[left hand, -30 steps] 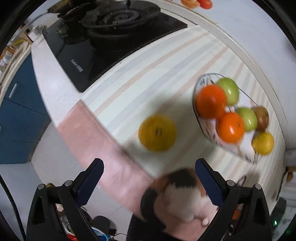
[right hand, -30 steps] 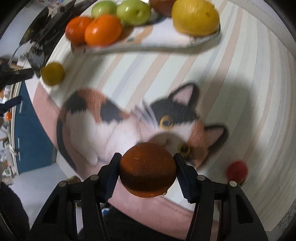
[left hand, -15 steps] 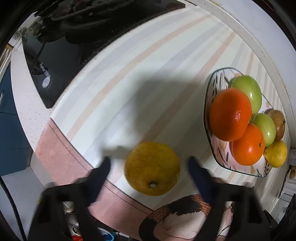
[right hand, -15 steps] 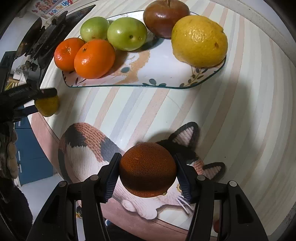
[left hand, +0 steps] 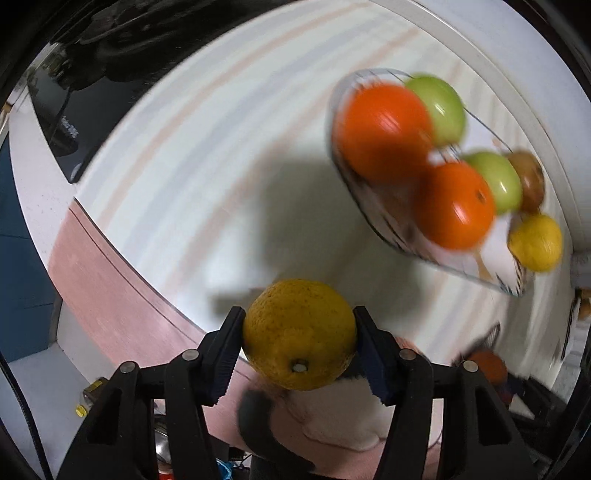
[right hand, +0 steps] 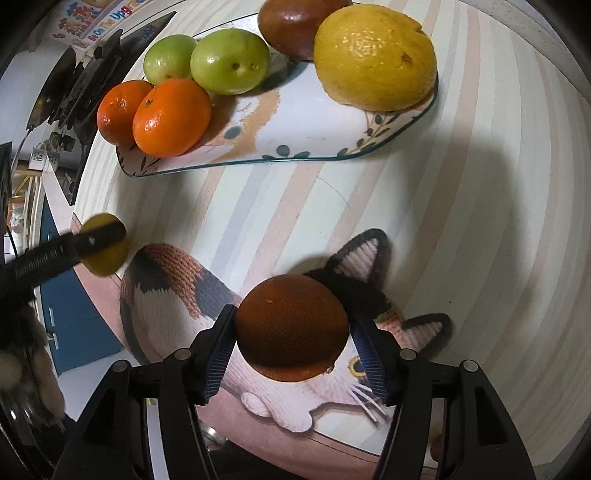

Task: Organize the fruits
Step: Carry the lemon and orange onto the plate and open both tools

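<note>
My left gripper (left hand: 299, 338) is shut on a yellow orange (left hand: 300, 334), held above the striped mat near its front edge. In the right wrist view the left gripper (right hand: 92, 240) and that yellow orange (right hand: 107, 258) show at the left. My right gripper (right hand: 291, 328) is shut on a dark orange (right hand: 291, 326), held over the cat picture (right hand: 177, 299). The patterned plate (right hand: 295, 133) lies ahead with two tangerines (right hand: 171, 116), two green fruits (right hand: 229, 61), a brown fruit (right hand: 291, 22) and a lemon (right hand: 375, 57). The plate (left hand: 365, 210) also shows blurred in the left wrist view.
A black gas stove (left hand: 96, 74) stands at the far left of the counter. The striped mat (right hand: 461, 206) covers the counter. The white counter edge (left hand: 40, 184) drops to blue cabinets (left hand: 18, 280) on the left. A wall runs behind the plate.
My left gripper has closed on the yellow orange and lifted it. My right gripper has carried the dark orange closer to the plate.
</note>
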The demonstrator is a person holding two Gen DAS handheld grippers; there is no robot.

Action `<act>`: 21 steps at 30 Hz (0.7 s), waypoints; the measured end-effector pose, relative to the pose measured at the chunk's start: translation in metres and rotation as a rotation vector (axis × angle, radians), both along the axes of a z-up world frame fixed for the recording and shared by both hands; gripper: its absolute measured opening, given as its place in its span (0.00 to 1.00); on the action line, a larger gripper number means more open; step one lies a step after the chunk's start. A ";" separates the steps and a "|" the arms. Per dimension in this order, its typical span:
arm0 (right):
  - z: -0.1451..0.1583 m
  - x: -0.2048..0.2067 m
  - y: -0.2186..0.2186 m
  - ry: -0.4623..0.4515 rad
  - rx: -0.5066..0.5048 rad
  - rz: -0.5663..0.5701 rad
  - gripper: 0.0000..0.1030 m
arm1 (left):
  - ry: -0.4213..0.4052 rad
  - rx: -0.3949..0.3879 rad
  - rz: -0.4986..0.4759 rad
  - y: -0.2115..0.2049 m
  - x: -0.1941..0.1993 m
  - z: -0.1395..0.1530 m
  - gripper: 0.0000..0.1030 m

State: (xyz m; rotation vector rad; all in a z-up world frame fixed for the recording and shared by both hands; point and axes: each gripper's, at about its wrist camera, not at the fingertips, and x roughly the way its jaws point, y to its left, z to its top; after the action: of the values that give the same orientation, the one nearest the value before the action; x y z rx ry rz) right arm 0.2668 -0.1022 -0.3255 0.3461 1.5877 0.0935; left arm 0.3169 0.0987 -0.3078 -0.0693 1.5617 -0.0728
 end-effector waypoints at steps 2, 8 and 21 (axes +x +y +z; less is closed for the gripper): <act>0.003 0.000 -0.002 -0.020 0.002 0.001 0.63 | 0.009 -0.004 -0.026 -0.013 -0.011 -0.004 0.54; 0.016 -0.009 -0.002 -0.080 0.003 0.004 0.58 | -0.001 0.008 -0.083 -0.047 -0.025 0.001 0.54; 0.102 0.061 -0.106 -0.293 0.024 -0.222 0.58 | -0.192 -0.113 -0.210 -0.117 0.066 0.111 0.54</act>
State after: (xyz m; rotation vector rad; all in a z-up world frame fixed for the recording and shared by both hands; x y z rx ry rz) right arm 0.3273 -0.2087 -0.2239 0.5015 1.2513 -0.0076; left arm 0.3827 -0.0186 -0.1972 0.0127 1.3680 -0.3240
